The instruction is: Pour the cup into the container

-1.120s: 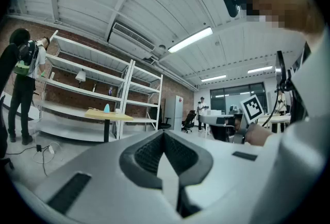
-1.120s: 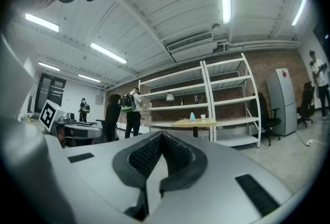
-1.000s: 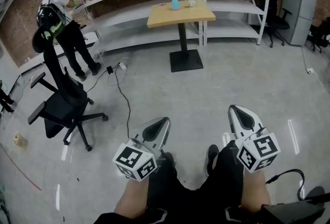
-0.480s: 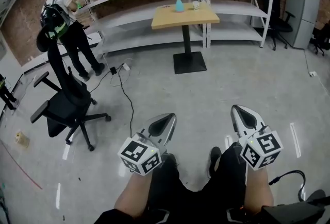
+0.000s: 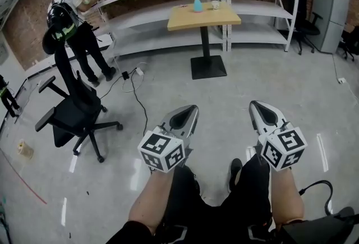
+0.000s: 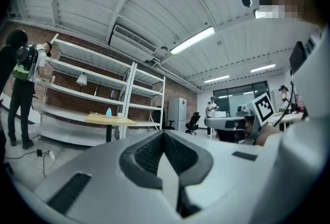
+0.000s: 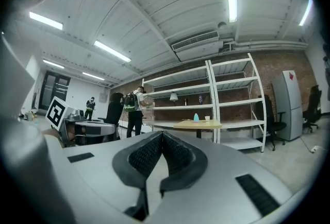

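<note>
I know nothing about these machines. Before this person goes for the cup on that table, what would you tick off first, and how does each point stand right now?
1. Cup in place: ok. The small white cup stands on the wooden-topped table.
2. Container in place: ok. The pale blue container stands beside the cup, apart from it.
3. Cup's contents: cannot tell, too small to see.
4. Within reach: not ok. The table stands far across the floor.
5. Jaws ready to grasp: not ok. The left gripper and right gripper are both shut and empty.
6. Path: ok. The black cable and black office chair lie off to the left.
</note>
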Tool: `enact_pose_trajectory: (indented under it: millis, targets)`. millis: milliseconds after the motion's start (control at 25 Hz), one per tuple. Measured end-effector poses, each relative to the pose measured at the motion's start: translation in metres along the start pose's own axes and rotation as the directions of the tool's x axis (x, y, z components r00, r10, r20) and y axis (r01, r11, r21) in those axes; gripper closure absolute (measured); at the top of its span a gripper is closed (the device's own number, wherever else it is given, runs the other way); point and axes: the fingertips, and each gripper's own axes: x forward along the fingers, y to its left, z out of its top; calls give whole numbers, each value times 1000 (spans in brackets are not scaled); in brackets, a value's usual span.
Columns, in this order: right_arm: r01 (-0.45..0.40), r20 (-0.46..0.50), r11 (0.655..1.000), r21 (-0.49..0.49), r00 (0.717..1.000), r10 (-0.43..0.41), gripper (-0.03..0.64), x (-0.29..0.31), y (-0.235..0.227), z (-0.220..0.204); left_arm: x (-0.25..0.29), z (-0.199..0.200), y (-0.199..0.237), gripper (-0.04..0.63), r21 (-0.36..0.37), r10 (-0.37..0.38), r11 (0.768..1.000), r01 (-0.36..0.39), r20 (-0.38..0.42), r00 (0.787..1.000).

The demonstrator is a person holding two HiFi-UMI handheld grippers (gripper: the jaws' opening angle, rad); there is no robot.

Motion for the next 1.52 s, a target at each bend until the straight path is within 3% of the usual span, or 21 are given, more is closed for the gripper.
enact_pose_trajectory:
  millis: [240, 520, 720, 920, 1000, 1520]
  targets:
    - [-16, -52, 1000, 6, 999, 16, 617, 11, 7, -16, 10, -18, 6, 595, -37, -25, 999, 24, -31, 999]
    - [36, -58, 996, 82, 998, -31, 617, 26, -39, -35, 51, -36, 16, 595, -55, -69, 996, 66, -59, 996]
    - [32, -29, 997, 76, 999, -30, 617, 50, -56, -18, 71, -17, 31, 595, -42, -71, 997, 69, -34, 997]
    - [18, 28, 1000, 13, 999, -18, 617, 76, -79, 25, 97, 16, 43, 595, -3, -103, 995, 103, -11, 995]
    - [13, 33, 1000, 11, 999, -13, 617, 92, -85, 29, 103, 19, 56, 595, 20, -96, 995, 96, -18, 995]
    - [-19, -2, 1000, 12, 1000, 19, 617, 213, -119, 13, 174, 8, 151, 595, -19, -76, 997, 76, -15, 997]
